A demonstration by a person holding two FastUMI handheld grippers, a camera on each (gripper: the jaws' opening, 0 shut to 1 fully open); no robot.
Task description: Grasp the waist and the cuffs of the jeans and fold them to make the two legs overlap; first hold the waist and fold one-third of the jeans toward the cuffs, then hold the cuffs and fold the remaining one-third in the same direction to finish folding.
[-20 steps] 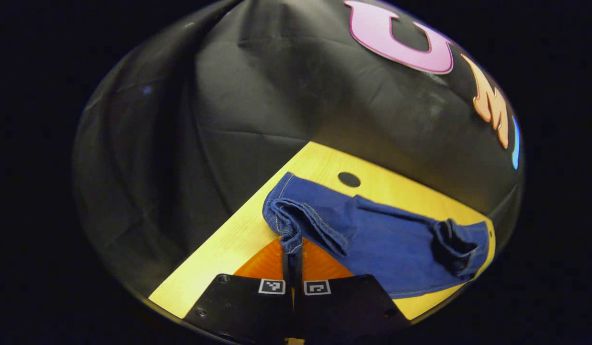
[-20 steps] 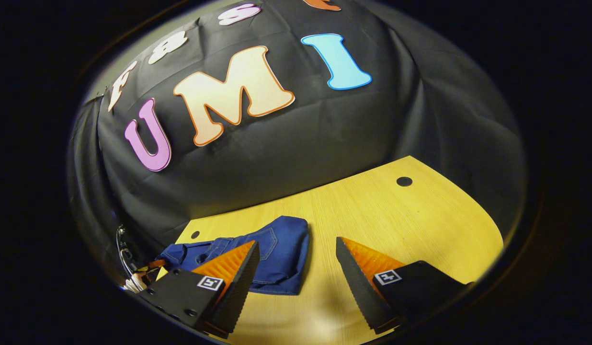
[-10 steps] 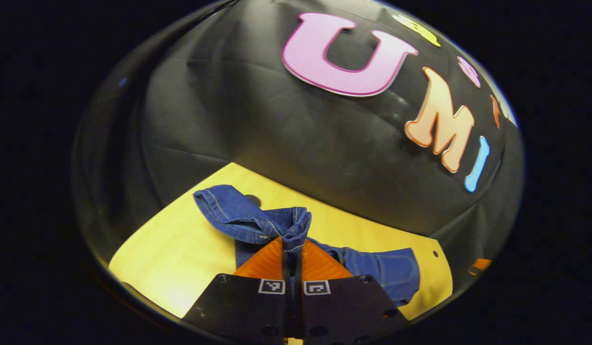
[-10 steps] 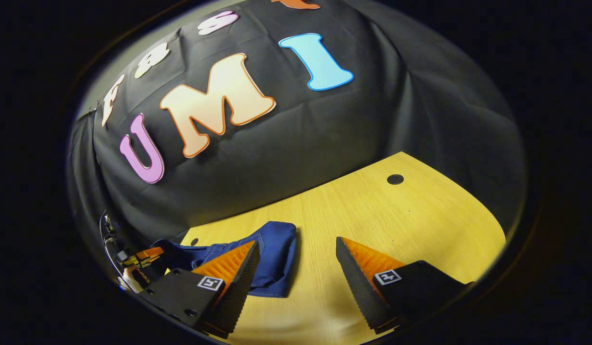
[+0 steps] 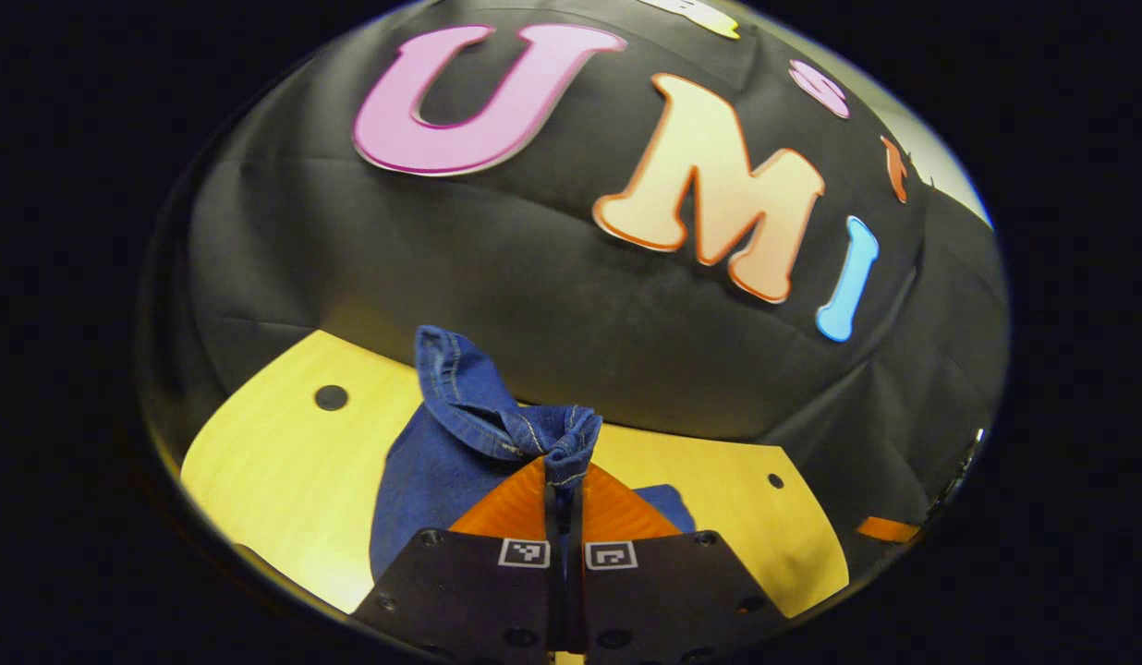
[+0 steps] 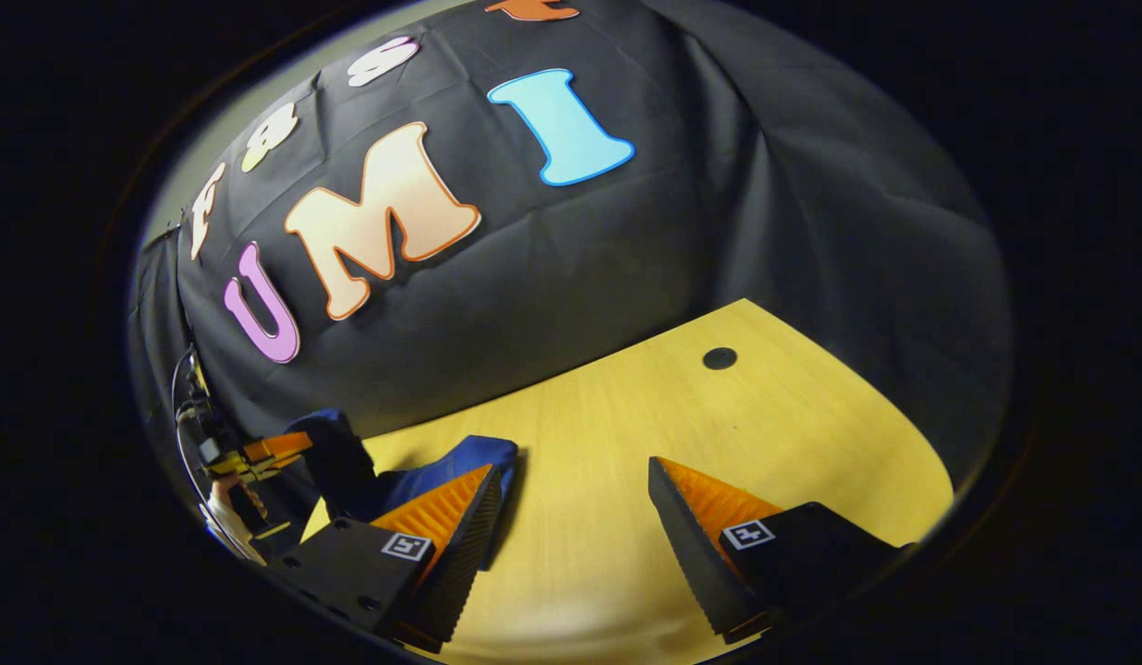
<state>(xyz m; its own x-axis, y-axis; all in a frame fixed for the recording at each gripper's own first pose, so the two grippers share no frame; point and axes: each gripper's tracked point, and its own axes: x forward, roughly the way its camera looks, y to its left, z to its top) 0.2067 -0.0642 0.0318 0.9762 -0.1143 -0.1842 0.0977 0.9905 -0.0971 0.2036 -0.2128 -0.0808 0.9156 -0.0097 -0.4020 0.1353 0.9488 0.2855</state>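
Now my left gripper (image 5: 563,480) is clamped on a bunched, stitched edge of the jeans (image 5: 460,453), both fingers pressed together with the denim pinched between their tips. Compared with a second ago, I have lifted and swung that end round: then the jeans lay stretched out flat across the yellow wooden table (image 5: 275,462), running off to the right of my fingers; in the left gripper view the fabric now rises in a peak above the fingertips and hangs down to the left in a broad sheet, with a small patch of blue denim showing on the table just right of the fingers. The dark round hole in the table (image 5: 331,398), which earlier sat behind the jeans, now lies off to the left.

My right gripper (image 6: 576,517) is spread wide and holds nothing, hovering over bare tabletop (image 6: 682,416), much as it did a second ago. In the right gripper view, less of the jeans (image 6: 460,457) shows on the table than before: a fold of blue lies just behind my left-hand finger (image 6: 442,526), and more denim rises toward the left edge, where the other gripper (image 6: 257,453) holds it up, well clear of the table. A round hole (image 6: 720,358) marks the table's far side.
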